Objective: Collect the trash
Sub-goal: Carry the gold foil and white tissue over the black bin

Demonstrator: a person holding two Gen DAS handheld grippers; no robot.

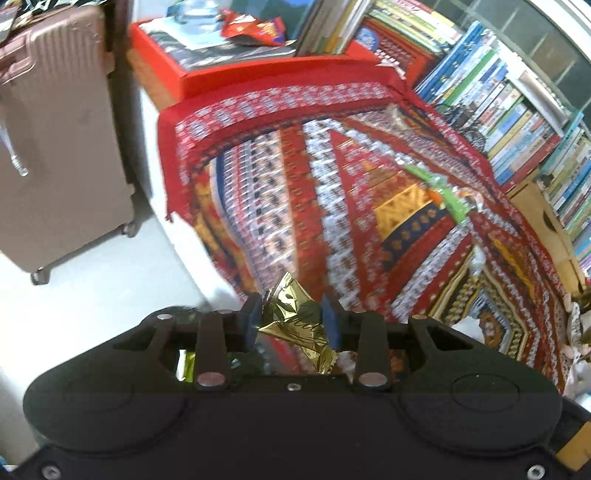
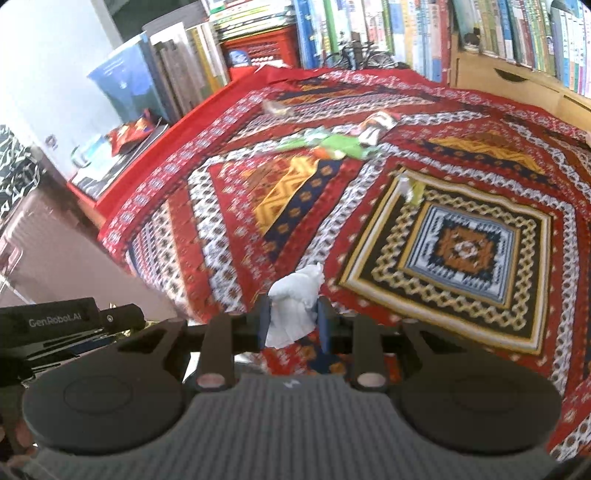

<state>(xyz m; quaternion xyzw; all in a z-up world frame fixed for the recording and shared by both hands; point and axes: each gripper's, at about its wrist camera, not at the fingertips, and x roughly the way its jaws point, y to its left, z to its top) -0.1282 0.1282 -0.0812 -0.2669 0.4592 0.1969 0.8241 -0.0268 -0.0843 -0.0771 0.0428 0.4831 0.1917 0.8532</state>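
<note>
My left gripper (image 1: pixel 291 319) is shut on a crumpled gold foil wrapper (image 1: pixel 295 317), held over the near left edge of the patterned red tablecloth (image 1: pixel 288 177). My right gripper (image 2: pixel 293 317) is shut on a crumpled white tissue (image 2: pixel 295 295) above the same cloth (image 2: pixel 229 206). On the cloth lie a green wrapper (image 1: pixel 448 201) (image 2: pixel 332 144), a red-and-white wrapper (image 2: pixel 376 123), a small clear wrapper (image 2: pixel 275 107) and a pale scrap (image 2: pixel 408 186) (image 1: pixel 476 260).
A pink suitcase (image 1: pixel 55 147) stands on the white floor left of the table. An orange box (image 1: pixel 221 70) holds papers and a red snack bag (image 1: pixel 255 29). Rows of books (image 1: pixel 517 110) (image 2: pixel 406 29) and a wooden cabinet (image 2: pixel 517 88) line the far side. The other gripper's body (image 2: pixel 62 321) is at left.
</note>
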